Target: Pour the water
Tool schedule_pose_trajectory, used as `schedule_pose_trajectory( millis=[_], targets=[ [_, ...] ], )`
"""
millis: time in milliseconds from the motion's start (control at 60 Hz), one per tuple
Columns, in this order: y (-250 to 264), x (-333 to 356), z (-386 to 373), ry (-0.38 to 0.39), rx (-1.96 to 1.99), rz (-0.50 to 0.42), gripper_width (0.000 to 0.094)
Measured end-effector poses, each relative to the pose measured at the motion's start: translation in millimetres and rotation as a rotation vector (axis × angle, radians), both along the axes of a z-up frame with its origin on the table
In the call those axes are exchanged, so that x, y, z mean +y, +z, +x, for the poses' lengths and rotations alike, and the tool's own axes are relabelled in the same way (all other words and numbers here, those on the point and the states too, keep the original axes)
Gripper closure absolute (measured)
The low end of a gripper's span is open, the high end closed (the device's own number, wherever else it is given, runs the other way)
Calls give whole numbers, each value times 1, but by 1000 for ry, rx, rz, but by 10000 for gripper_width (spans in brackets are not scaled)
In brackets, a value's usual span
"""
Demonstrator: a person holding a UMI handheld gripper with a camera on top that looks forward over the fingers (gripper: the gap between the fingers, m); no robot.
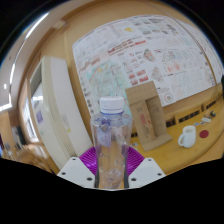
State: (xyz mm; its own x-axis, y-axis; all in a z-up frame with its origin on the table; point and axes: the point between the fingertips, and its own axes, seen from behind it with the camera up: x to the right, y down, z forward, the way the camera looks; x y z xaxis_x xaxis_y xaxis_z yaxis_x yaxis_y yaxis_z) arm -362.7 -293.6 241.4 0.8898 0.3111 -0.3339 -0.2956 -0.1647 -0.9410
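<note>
The tool (111, 170) is clamped on a clear bottle (111, 140) with a white cap. A cup (187, 136) sits beyond, on the counter (200, 150).

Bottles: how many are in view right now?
1: a clear plastic bottle with a white cap, upright between the jaws, just before the brown cardboard stand. Others may be hidden behind it.

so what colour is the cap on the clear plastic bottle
White, on the clear plastic water bottle between the gripper fingers; gripper view.
</note>
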Motion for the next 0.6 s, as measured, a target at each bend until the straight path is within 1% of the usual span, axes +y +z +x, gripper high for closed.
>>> schedule_pose_trajectory(
  millis=[67, 133, 217, 300, 367, 383, 433, 517, 600],
  targets=[
    [47, 30, 11, 55, 152, 40, 614],
    [89, 62, 22, 137, 353, 53, 613],
    [124, 103, 51, 194, 633, 32, 612],
    [139, 147, 98, 234, 923, -5, 615],
    [136, 180, 135, 240, 1154, -36, 614],
    [133, 181, 140, 230, 1209, -45, 615],
    [120, 208, 167, 231, 1381, -65, 615],
    [86, 234, 205, 199, 1628, -107, 617],
    [45, 248, 224, 165, 1813, -157, 615]
  ],
)
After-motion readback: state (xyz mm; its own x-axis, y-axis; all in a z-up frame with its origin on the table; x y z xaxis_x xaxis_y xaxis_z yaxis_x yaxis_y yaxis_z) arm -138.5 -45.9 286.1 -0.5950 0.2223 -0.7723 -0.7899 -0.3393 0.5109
